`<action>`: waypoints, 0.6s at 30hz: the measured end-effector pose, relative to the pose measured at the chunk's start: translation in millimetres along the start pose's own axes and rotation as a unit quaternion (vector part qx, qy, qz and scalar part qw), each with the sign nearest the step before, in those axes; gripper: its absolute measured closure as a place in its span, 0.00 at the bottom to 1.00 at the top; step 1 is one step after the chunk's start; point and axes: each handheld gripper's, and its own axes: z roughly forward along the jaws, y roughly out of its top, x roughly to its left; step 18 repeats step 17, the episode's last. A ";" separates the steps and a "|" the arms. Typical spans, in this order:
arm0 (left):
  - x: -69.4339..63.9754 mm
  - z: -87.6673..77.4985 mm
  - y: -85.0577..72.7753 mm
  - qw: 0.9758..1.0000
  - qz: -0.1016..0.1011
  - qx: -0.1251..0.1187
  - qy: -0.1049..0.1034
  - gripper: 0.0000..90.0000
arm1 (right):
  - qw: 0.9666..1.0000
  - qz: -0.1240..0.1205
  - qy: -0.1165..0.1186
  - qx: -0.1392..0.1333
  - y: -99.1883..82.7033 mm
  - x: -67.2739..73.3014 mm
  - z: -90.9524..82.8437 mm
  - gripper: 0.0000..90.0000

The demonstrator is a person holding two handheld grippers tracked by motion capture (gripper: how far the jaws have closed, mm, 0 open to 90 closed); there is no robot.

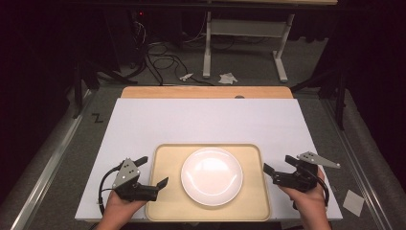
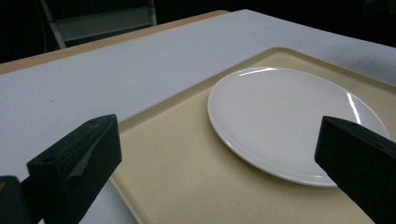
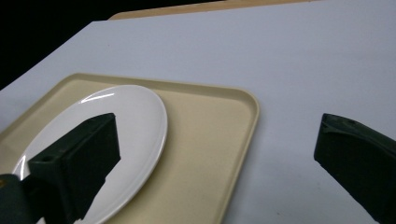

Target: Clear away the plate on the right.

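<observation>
Nearest the camera, at 7 o'clock in the high view, the left hand (image 1: 115, 206) holds the left gripper (image 1: 154, 171), which points toward the tray's left edge. Its jaws stand wide apart and released, with nothing between them; in the left gripper view they frame the tray's near left corner and the plate beyond.

Centre, at 6 o'clock on the white table (image 1: 143, 124), sits a beige rectangular tray (image 1: 165, 165) with a raised rim. It holds one item: a round white plate (image 1: 212, 176), lying flat and upright near the tray's middle, slightly toward the right half. The plate is bare, and no gripper touches it. In the right gripper view the plate (image 3: 135, 116) sits inboard of the tray rim (image 3: 252, 112), with bare tray floor between them.

Right, at 5 o'clock, the right hand (image 1: 306, 199) holds the right gripper (image 1: 278, 165) just beside the tray's right edge, apart from it and over the white table surface. Its jaws are released at full spread, holding nothing.

A tan table edge (image 1: 206, 92) runs along the far side at 12 o'clock.
</observation>
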 end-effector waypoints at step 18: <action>-0.7 1.7 -1.0 1.000 -0.003 0.005 -0.003 0.02 | 1.000 -0.014 -0.006 -0.019 -5.7 -3.3 -4.5 0.00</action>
